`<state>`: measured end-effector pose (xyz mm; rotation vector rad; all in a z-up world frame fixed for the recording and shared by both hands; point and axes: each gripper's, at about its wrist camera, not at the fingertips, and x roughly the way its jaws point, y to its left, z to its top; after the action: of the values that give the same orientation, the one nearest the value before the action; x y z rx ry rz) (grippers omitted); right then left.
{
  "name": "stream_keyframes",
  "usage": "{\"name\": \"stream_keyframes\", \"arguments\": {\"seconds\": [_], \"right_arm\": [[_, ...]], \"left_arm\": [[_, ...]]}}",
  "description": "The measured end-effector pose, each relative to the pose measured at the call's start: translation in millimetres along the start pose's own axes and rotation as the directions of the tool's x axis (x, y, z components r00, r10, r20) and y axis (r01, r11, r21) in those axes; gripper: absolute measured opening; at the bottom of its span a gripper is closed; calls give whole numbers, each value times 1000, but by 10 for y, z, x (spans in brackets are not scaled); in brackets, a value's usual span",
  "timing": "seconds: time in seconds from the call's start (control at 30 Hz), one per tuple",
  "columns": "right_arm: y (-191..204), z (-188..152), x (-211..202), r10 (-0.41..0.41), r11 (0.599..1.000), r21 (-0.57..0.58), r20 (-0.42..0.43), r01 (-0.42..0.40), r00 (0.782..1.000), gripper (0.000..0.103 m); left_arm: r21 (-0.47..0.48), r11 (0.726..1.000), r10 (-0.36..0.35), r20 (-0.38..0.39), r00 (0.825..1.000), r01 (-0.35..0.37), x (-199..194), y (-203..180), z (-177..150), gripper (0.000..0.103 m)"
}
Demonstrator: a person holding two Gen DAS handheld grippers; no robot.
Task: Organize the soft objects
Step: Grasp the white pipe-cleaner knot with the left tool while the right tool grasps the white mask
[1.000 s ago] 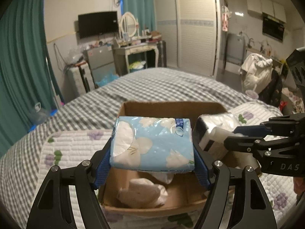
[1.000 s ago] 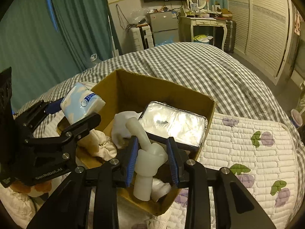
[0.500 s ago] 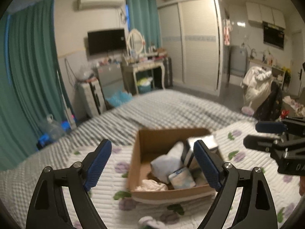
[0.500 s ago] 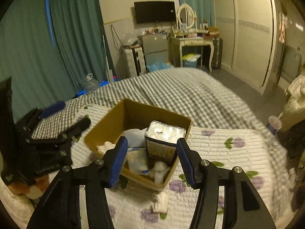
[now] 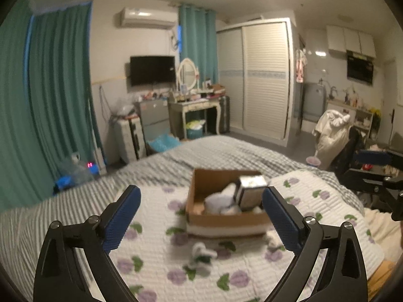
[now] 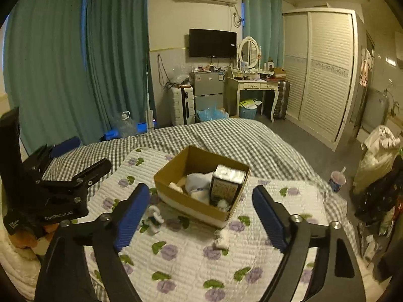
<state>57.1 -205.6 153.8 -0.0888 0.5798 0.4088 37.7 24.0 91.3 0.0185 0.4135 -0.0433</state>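
I have both grippers held high above the bed and well apart from the load, which I judge suits a look over what remains. My left gripper [image 5: 201, 202] has its blue-padded jaws spread wide with nothing between them, and my right gripper [image 6: 200, 200] is likewise released and empty.

The brown open-topped cardboard box [image 6: 194, 207] sits on the white quilted mat with purple flowers [image 6: 252, 264], which lies over the grey checked bedspread [image 6: 239, 138]. Inside the box, a silvery foil-wrapped pack [image 6: 226, 182] stands on end against the right wall, probably to leave floor room for the rest; beside it a white crumpled cloth bundle [image 6: 199, 180] fills the middle, with smaller pale pieces I cannot identify.

2 small white soft scraps are not yet packed: 1 [image 6: 154, 217] lies on the mat just beside the box's left front corner, the other [image 6: 221, 240] near its front right. Both look limp and light, and would likely squash under a pinch.
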Motion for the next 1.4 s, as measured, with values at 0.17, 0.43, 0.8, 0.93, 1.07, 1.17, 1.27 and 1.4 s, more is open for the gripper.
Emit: {"name": "stream_keyframes", "arguments": {"seconds": [0.17, 0.43, 0.8, 0.93, 1.07, 1.17, 1.27, 1.4], "right_arm": [[12, -433, 177, 13, 998, 59, -45, -10, 999, 89], [-179, -938, 1002, -67, 990, 111, -153, 84, 986, 89], [-487, -1605, 2253, -109, 966, 194, -288, 169, 951, 78], [-521, -1667, 2503, -129, 970, 155, -319, 185, 939, 71], [-609, -1683, 2629, -115, 968, 172, -333, 180, 936, 52], [-624, -1691, 2667, -126, 966, 171, -336, 193, 933, 35], [-644, -1711, 2644, -125, 963, 187, -322, 192, 939, 32], [-626, -1725, 2568, -112, 960, 211, -308, 183, 945, 32]], "left_arm": [[-14, 1000, 26, -33, 999, -27, 98, 64, -411, 99], [-34, 999, 14, -170, 985, -20, 758, 60, -1056, 99], [41, 999, 42, -292, 955, -31, 1574, -38, -1583, 97], [25, 1000, 25, -330, 944, -17, 1760, 0, -1680, 97], [4, 1000, 10, -358, 934, -9, 1862, 29, -1734, 87], [-8, 1000, 8, -382, 924, -11, 1906, 43, -1778, 69], [-8, 1000, -18, -379, 925, 16, 1861, -2, -1793, 54], [16, 999, -20, -365, 931, 28, 1771, -76, -1779, 52]]}}
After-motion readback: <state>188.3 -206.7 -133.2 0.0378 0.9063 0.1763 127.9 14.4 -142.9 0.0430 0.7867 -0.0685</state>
